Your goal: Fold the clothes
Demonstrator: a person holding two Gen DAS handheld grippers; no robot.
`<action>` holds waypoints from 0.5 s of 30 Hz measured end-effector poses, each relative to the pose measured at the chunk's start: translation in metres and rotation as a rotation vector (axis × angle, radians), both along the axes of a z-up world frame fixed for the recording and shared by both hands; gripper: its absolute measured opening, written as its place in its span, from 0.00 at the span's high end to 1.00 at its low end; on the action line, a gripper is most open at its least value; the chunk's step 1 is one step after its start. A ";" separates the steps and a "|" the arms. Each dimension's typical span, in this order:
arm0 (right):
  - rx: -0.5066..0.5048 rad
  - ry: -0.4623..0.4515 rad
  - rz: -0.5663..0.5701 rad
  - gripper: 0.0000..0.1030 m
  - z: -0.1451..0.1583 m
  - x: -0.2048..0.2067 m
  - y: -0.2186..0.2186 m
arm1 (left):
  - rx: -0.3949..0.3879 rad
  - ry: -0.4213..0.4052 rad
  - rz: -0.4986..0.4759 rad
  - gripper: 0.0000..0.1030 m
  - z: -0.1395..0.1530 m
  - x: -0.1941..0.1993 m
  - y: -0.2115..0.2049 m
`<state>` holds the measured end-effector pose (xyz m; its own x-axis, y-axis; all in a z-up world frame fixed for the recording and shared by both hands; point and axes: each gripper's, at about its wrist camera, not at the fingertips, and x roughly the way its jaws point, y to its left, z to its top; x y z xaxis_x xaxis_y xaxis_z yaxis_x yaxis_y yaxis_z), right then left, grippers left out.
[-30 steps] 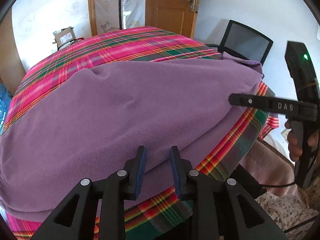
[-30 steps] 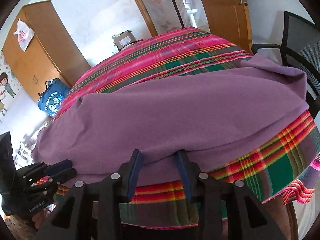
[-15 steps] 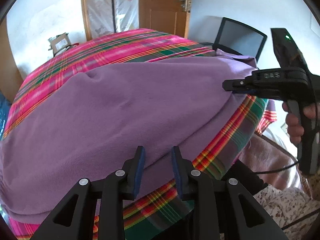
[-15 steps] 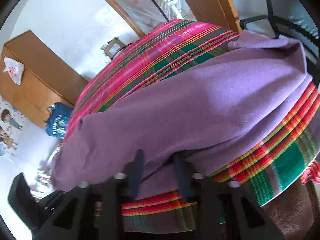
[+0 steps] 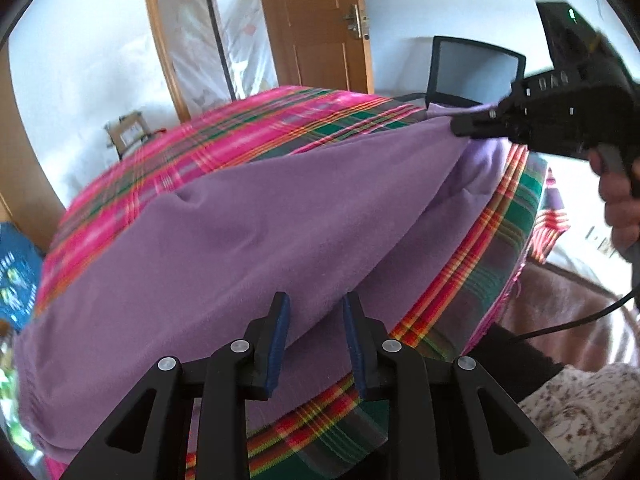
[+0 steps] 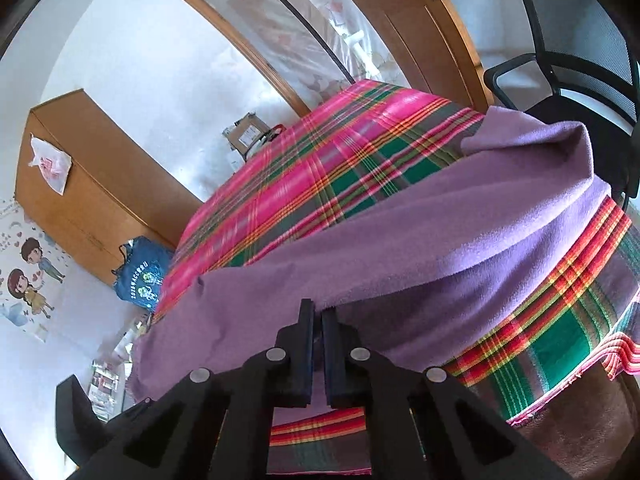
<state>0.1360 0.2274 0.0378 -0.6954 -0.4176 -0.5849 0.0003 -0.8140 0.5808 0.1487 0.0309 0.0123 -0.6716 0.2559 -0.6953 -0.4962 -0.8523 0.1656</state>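
Purple garment (image 5: 248, 236) spread over plaid cloth (image 5: 280, 132), near edge hanging toward both tools; likely laid flat for first fold. Right gripper (image 6: 316, 354): pads together, clamped on garment hem, fabric tented up from grip, probably to lift edge over. Tool tilted down, rolled sideways; hand (image 5: 620, 200) on trigger grip. Left gripper (image 5: 314, 340): fingers apart, hem fold between them, pads not seen pressing. Left tool pitched down at near edge. Chair (image 6: 580, 52) beyond right fingers.
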 end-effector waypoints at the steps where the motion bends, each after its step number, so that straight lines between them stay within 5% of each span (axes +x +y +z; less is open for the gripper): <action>1: -0.004 0.003 0.001 0.96 0.001 0.000 0.000 | -0.024 0.017 -0.003 0.72 -0.001 0.002 0.003; 8: -0.022 0.021 0.004 0.96 0.007 0.005 0.001 | -0.074 0.067 0.018 0.72 -0.003 -0.001 0.011; 10: -0.025 0.023 0.006 0.96 0.007 0.007 0.001 | -0.046 0.068 0.031 0.87 0.001 -0.004 0.006; 15: -0.026 0.022 0.006 0.96 0.004 0.007 0.003 | 0.028 0.108 0.029 0.95 0.022 0.003 -0.008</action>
<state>0.1427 0.2305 0.0420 -0.7052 -0.4370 -0.5583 0.0182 -0.7983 0.6019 0.1516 0.0228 0.0339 -0.7497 0.2535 -0.6113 -0.4518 -0.8710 0.1929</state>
